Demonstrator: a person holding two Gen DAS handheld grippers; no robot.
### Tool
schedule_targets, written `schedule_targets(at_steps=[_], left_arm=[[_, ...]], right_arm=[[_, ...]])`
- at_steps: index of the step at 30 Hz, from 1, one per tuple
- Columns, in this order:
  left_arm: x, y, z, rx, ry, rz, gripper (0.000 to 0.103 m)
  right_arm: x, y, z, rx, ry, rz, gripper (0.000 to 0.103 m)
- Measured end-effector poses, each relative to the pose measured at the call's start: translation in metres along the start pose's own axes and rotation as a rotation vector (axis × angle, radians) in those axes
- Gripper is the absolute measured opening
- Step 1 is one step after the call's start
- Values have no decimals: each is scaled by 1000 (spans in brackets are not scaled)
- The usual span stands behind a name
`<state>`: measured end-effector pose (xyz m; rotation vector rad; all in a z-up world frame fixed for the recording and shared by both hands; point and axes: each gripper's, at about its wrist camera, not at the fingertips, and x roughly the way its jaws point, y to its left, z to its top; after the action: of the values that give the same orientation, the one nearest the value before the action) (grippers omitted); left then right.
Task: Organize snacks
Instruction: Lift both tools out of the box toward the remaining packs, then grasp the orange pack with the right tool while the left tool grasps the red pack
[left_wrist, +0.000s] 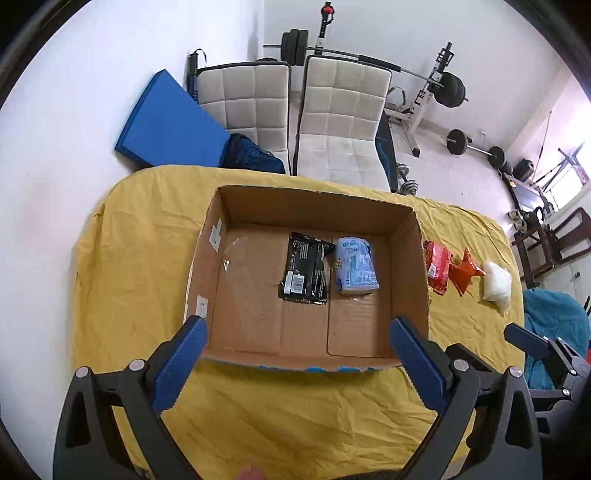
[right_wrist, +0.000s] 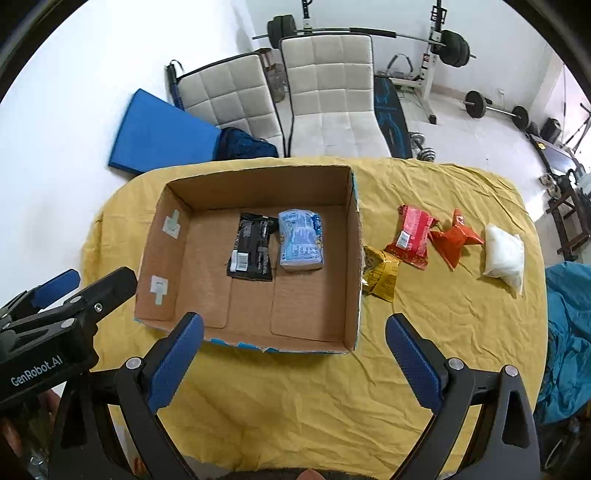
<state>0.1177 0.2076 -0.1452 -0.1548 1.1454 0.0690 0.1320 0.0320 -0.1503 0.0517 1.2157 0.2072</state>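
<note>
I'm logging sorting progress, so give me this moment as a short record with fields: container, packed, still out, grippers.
container: open brown cardboard box on yellow tablecloth
packed: flat black packet, light blue wrapped pack
still out: crinkled yellow wrapper against the box's right wall, red packet, orange pouch, white bag
grippers: left gripper and right gripper both open, empty

Box (right_wrist: 352, 258): plain brown corrugated cardboard, matt, near edge torn, pale tape patches on left inner wall. Cloth (right_wrist: 332, 398) under box: yellow fabric, matt, heavily creased. Black packet (right_wrist: 251, 251) and blue packet (right_wrist: 301, 240) in box: glossy plastic film. Right of box, red packet (right_wrist: 410, 236), orange packet (right_wrist: 456, 238), yellow packet (right_wrist: 380, 275): shiny crinkled wrappers; white bag (right_wrist: 506, 254): smooth translucent plastic. Fingers (right_wrist: 177, 365): blue textured pads on matt black plastic.
</note>
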Motion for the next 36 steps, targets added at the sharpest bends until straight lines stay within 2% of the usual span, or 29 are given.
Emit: schedule_targets(at_steps=[5,9,13,14,16,20,24,26,30,36], left_arm=[[-9,-18,-5,-8,0,20,101],[-10,-54,-2,21,1,13,101],[4,-110,8,90,22,-25,101],[9,-123,10,108,26,-34,101],[27,-159,16,156,51,-58,101],[75,-220,32,233,121,-94,101],[137,-271,51,284,194,-73,101],[164,-285,60,292,231,-61,101],[223,-303,70,320,309,-1,101],[299,-310,71,300,438,13,101]], right_arm=[[-8,-10,-3,-14,3,50,100],[-14,-36,-4,6,9,83,100],[-21,-91,-3,64,13,76,100],[-23,-115,-2,94,14,62,100],[-24,-148,-1,133,14,33,100],[-19,-237,4,228,20,-82,100],[4,-322,12,309,62,-160,101],[21,-363,17,350,90,-175,100],[60,-421,27,406,153,-159,101],[138,-462,48,450,251,-123,100]])
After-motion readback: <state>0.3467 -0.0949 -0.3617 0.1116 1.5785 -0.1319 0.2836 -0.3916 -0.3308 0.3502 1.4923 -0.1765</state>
